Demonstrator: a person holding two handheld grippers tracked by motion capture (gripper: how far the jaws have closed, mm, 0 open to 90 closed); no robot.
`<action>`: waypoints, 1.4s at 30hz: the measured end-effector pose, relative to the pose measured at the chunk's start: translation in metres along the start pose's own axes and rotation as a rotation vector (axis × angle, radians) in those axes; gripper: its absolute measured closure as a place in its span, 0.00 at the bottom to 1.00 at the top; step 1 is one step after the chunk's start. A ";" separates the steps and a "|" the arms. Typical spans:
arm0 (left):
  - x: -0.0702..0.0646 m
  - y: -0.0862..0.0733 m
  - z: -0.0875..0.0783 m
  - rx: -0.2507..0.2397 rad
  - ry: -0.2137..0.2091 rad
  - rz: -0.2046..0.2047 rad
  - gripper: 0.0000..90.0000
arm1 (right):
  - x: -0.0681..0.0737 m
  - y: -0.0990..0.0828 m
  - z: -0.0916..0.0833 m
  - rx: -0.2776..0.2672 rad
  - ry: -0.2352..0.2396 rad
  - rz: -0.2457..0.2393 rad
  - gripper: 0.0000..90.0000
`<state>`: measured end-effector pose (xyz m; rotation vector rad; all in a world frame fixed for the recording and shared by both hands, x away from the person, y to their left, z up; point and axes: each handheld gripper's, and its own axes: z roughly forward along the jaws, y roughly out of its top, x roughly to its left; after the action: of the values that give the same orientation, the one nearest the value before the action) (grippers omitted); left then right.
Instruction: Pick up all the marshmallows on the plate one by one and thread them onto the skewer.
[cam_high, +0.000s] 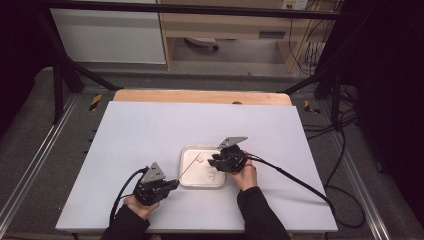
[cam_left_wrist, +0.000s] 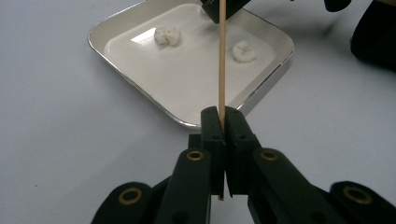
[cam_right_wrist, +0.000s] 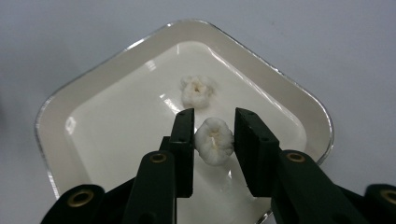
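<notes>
Pinching a wooden skewer (cam_left_wrist: 222, 56) at lower centre, left gripper (cam_left_wrist: 223, 122) ready; right gripper (cam_right_wrist: 213, 135) jaws spread around one dumpling (cam_right_wrist: 214, 141), nothing threaded yet.

The high view looks forward and down from above the person's side onto the whole table (cam_high: 150, 130), from well back; the tray (cam_high: 189, 176) sits just below centre, toward 6 o'clock. The left gripper view rides low and close on the left hand-held gripper (cam_left_wrist: 222, 122), facing along its jaws toward the tray (cam_left_wrist: 116, 25) at 12 o'clock. The right gripper view looks steeply down from the right hand-held gripper (cam_right_wrist: 214, 140), very near the tray (cam_right_wrist: 60, 100). All three views share the tray and its two white pieces.
</notes>
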<state>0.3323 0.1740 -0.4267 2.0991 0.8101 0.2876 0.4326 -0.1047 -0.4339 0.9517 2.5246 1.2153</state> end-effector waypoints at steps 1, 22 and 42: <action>0.000 0.000 0.000 -0.002 0.000 0.001 0.98 | 0.001 0.001 -0.004 -0.012 0.012 0.006 0.77; -0.011 0.001 0.001 -0.061 -0.022 0.011 0.98 | 0.009 0.021 -0.082 -0.272 0.213 0.138 0.77; -0.016 0.002 0.002 -0.087 -0.032 0.022 0.98 | 0.007 0.027 -0.072 -0.332 0.344 0.253 0.79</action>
<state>0.3218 0.1616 -0.4250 2.0273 0.7429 0.2949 0.4101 -0.1333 -0.3661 1.0754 2.3683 1.9519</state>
